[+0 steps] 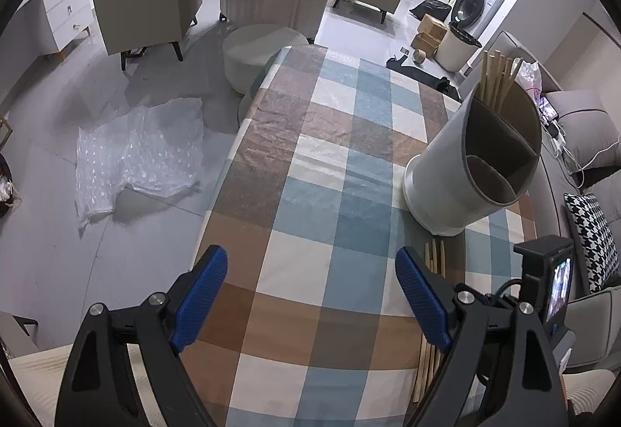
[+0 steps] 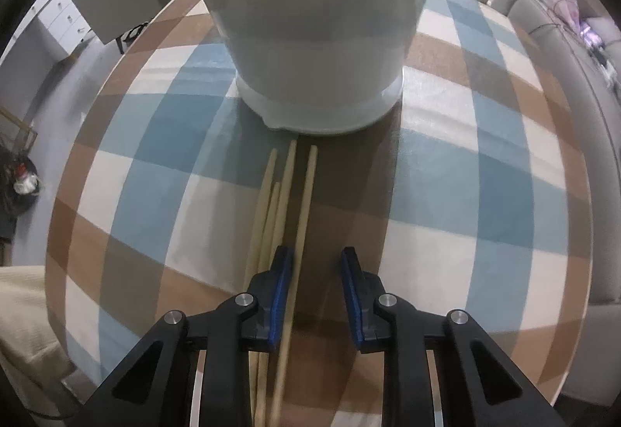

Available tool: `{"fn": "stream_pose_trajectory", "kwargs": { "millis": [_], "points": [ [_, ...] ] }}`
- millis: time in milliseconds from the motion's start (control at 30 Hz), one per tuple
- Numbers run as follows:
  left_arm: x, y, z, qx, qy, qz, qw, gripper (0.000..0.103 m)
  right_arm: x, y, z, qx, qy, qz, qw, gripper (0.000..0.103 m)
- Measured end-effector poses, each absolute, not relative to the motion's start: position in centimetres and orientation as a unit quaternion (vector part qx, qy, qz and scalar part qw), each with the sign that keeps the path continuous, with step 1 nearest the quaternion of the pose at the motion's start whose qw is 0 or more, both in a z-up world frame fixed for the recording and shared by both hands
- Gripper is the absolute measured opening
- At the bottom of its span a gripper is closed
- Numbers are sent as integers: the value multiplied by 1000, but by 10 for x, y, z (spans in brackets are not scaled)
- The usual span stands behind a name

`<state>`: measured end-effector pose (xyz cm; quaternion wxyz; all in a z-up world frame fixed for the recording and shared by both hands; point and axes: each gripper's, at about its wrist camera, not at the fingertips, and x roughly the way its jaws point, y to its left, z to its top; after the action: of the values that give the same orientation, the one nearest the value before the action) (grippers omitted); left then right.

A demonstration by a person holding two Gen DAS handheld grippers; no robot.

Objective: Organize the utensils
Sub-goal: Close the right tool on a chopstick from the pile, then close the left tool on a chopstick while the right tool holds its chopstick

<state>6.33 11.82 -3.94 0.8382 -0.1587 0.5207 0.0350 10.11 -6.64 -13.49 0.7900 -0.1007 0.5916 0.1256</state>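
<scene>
Right gripper (image 2: 316, 295) low over loose chopsticks (image 2: 289, 217) lying on checked table (image 2: 485, 163), just before utensil holder (image 2: 318, 39). Jaws partly closed, straddling one stick near left pad; not yet clamped. Left gripper (image 1: 310, 295) released wide, holding nothing, hovering over table. Some chopsticks (image 1: 498, 78) already upright in holder's rear compartment. Advice: centre stick between pads before clamping, avoid catching neighbours, lift level, then tip into compartment. No legible brand or writing.
</scene>
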Motion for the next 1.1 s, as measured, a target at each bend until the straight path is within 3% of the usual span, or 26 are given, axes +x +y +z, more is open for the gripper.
{"fn": "stream_pose_trajectory", "kwargs": {
  "millis": [400, 433, 467, 533, 1100],
  "points": [
    [69, 117, -50, -157, 539, 39, 826, 85, 128, -49, -136, -105, 545, 138, 821, 26],
    [70, 116, -50, -157, 540, 39, 826, 85, 128, -50, -135, -102, 543, 141, 822, 20],
    [71, 114, -51, -154, 541, 39, 826, 85, 128, -50, -135, -100, 542, 144, 822, 5],
    [72, 109, -52, -146, 543, 38, 826, 85, 126, -54, -134, -93, 543, 147, 821, 3],
    [70, 27, -89, -83, 618, -8, 782, 85, 108, -204, -89, 240, 534, 110, 803, 3]
  ]
}}
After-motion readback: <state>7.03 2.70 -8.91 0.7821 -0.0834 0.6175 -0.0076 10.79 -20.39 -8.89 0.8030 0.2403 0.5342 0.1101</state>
